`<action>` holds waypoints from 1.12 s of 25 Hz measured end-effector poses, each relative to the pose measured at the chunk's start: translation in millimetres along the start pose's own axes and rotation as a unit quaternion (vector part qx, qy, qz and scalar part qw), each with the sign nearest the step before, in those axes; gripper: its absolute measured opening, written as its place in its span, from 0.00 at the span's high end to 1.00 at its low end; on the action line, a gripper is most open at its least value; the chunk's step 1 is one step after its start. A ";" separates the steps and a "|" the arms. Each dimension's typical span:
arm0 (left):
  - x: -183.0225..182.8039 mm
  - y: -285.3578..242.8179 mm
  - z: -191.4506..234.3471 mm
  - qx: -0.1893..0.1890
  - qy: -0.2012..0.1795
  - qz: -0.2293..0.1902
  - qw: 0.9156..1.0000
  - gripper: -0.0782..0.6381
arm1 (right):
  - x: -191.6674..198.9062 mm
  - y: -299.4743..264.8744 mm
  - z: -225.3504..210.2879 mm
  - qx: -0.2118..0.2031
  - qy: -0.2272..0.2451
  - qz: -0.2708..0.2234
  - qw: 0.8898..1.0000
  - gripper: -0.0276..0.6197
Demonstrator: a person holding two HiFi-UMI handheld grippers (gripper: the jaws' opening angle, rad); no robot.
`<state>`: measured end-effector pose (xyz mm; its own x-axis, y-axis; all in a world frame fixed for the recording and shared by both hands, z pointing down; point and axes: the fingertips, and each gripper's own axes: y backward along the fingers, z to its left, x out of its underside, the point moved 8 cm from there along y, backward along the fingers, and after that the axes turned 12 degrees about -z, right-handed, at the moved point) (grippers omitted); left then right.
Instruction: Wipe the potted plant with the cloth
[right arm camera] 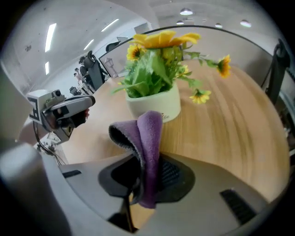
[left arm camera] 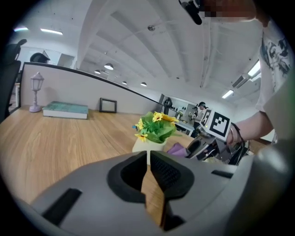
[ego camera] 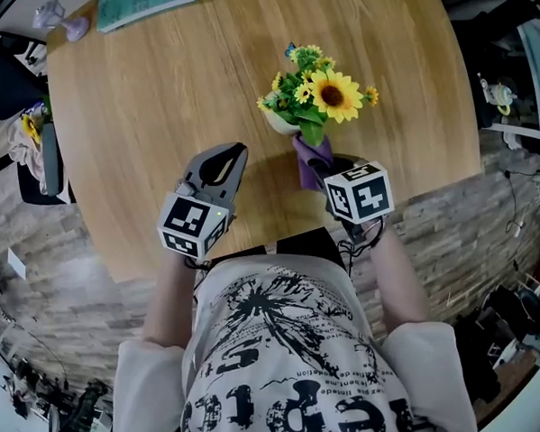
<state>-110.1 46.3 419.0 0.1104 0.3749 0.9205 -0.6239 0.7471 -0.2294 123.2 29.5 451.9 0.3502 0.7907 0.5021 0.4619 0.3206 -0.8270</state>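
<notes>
The right gripper [right arm camera: 146, 177] pinches a soft, floppy purple cloth [right arm camera: 150, 138] just beside the small white pot of yellow flowers [right arm camera: 154, 103]. The left gripper [left arm camera: 148, 161], near the pot, is closed on nothing. The pot looks light and tippy, so steady its side.

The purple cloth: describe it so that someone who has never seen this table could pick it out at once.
On the round wooden table, find the white pot of yellow flowers. Right in front of it, on the person's side, a folded purple cloth sticks up from the shut right gripper. It is the only soft purple thing there; the left gripper holds nothing.
</notes>
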 end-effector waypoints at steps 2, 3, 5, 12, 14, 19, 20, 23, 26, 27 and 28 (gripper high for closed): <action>2.1 -10.8 -3.9 0.004 0.010 -0.002 1.000 0.78 | -4.9 11.9 -16.2 0.035 0.033 -0.007 0.999 0.82; 3.8 -17.1 -5.8 0.006 0.014 -0.002 1.000 0.71 | -7.9 17.5 -25.0 0.053 0.043 -0.013 0.998 0.82; 7.1 -30.7 -8.8 0.009 0.015 -0.004 1.000 0.59 | -14.5 26.6 -42.8 0.083 0.051 -0.026 0.995 0.82; 14.9 -81.9 -8.8 0.038 -0.019 -0.009 0.999 0.20 | -31.3 30.0 -83.5 0.105 0.026 -0.056 0.993 0.82; 17.2 -96.2 -9.1 0.061 -0.028 -0.009 0.998 0.14 | -34.6 27.3 -87.9 0.100 0.020 -0.063 0.993 0.82; 17.2 -124.8 -13.0 0.123 -0.092 -0.001 0.988 0.07 | -43.0 19.2 -90.0 0.087 0.015 -0.078 0.993 0.82; 17.6 -128.6 -12.6 0.130 -0.106 0.002 0.986 0.07 | -44.3 17.2 -89.9 0.083 0.015 -0.079 0.993 0.82; 21.5 -138.5 -7.9 0.138 -0.133 0.023 0.981 0.07 | -48.2 14.1 -92.2 0.081 0.011 -0.085 0.993 0.83; 27.7 -146.0 -4.4 0.143 -0.152 0.049 0.977 0.07 | -49.4 12.6 -94.3 0.080 0.010 -0.086 0.993 0.83; 29.1 -148.2 -4.2 0.144 -0.156 0.056 0.976 0.07 | -49.3 12.0 -94.7 0.080 0.010 -0.086 0.993 0.83; 30.0 -150.0 -4.4 0.143 -0.161 0.064 0.974 0.07 | -49.0 11.3 -95.0 0.079 0.009 -0.086 0.993 0.82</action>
<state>-9.8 -52.1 479.7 -0.2020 0.2288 0.9523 -0.8116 0.5051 -0.2935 188.6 -55.1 442.0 0.2932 0.7082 0.6423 0.3832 0.5285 -0.7576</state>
